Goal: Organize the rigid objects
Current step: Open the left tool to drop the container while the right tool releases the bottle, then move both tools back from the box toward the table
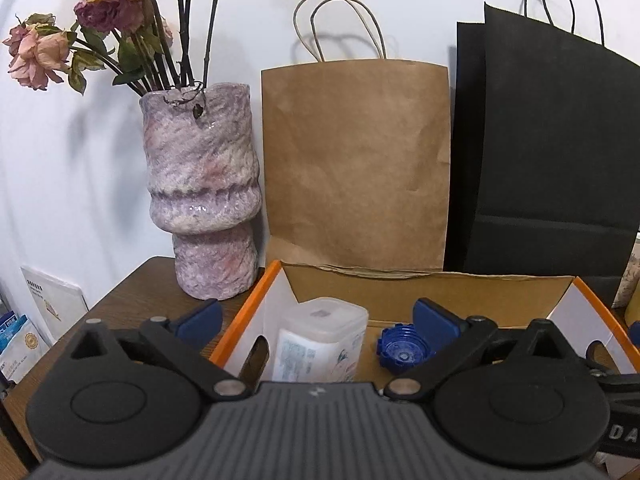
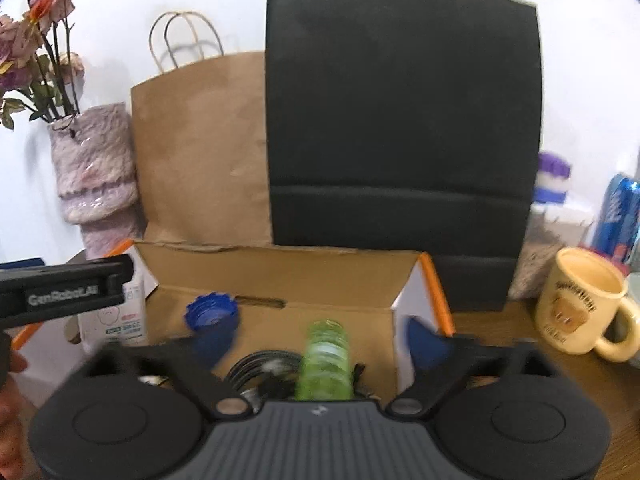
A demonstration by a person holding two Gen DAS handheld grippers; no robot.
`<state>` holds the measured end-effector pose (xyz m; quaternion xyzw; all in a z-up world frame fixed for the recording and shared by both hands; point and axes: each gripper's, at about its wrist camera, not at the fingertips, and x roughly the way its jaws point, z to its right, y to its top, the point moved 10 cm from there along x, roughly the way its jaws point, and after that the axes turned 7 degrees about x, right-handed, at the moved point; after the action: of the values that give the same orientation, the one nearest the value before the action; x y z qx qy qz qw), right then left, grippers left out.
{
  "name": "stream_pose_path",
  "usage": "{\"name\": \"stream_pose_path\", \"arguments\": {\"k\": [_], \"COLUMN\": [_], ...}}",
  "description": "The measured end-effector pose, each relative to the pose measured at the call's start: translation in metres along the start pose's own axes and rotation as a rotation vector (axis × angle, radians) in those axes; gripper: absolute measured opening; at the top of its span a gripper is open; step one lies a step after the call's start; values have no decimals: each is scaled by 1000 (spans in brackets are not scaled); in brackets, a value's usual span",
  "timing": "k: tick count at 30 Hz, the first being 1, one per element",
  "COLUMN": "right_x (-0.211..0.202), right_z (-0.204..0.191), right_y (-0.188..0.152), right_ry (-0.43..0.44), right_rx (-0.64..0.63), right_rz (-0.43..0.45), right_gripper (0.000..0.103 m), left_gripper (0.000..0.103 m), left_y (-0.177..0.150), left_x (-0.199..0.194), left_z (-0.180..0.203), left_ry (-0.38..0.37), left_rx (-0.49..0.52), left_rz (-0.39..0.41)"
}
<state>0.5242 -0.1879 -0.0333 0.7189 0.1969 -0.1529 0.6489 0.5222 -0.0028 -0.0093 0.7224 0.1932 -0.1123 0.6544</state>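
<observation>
Both tongs, left [image 1: 318,322] and right [image 2: 318,338], gape empty above the box [image 2: 424,280]; lift them straight out, clear of the green bottle [image 2: 326,360].

Both cameras sit low on hand-held grippers, looking forward and slightly down over an open orange-edged cardboard box [image 1: 256,304] on a dark wooden table [image 1: 132,292], close to it. The left wrist view faces the tall brown paper bag [image 1: 356,164] and mottled purple ceramic vase [image 1: 200,188]. The right wrist view, somewhat blurred, faces the tall black paper bag [image 2: 404,112]. Both views share the box, bags and vase.
</observation>
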Motion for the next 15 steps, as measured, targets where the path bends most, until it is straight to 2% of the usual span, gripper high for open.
{"name": "stream_pose_path", "arguments": {"k": [2, 15], "right_x": [-3, -6], "right_z": [3, 2], "right_y": [2, 4], "right_ry": [-11, -8], "right_rx": [9, 1], "right_rz": [7, 6], "right_gripper": [103, 103], "left_gripper": [103, 103], "left_y": [1, 2], "left_x": [-1, -8], "left_z": [-1, 0], "left_ry": [2, -2], "left_rx": [1, 12], "left_rz": [2, 8]}}
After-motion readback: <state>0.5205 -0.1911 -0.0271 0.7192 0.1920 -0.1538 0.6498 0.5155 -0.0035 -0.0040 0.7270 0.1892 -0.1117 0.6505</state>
